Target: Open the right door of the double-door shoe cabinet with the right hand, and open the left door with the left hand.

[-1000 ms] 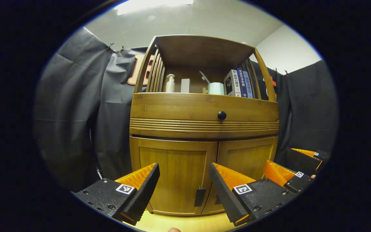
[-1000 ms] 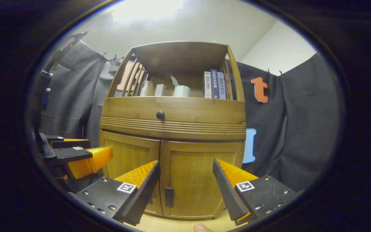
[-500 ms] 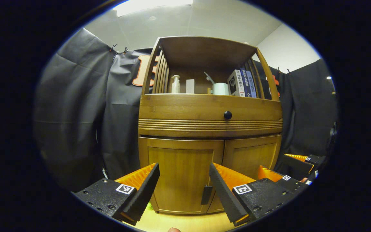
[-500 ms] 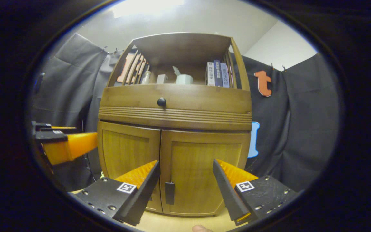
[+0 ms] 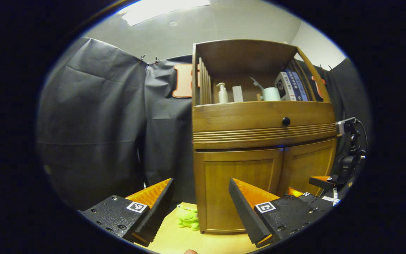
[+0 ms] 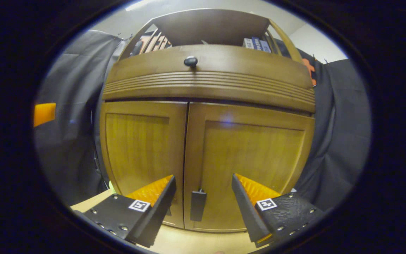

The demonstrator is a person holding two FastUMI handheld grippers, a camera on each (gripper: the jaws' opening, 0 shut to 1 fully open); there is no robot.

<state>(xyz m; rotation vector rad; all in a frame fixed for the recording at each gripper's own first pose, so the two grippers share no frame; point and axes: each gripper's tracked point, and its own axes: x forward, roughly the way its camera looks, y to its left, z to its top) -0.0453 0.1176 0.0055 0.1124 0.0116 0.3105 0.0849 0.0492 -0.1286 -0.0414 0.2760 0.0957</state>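
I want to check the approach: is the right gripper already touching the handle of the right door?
Apart. In the right gripper view the right gripper is open, and the handle of the right door stands between its fingers with door showing on both sides.

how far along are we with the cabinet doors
Nothing is done yet: the right door and left door are both shut. In hand: the right gripper is open, with the right door's dark handle between its fingers, not gripped. Left: pull that door, then bring the left gripper, open beside the cabinet, to the left door.

Black cloth walls (image 5: 93, 116), ceiling light (image 5: 160, 7), pale floor (image 5: 174, 240).
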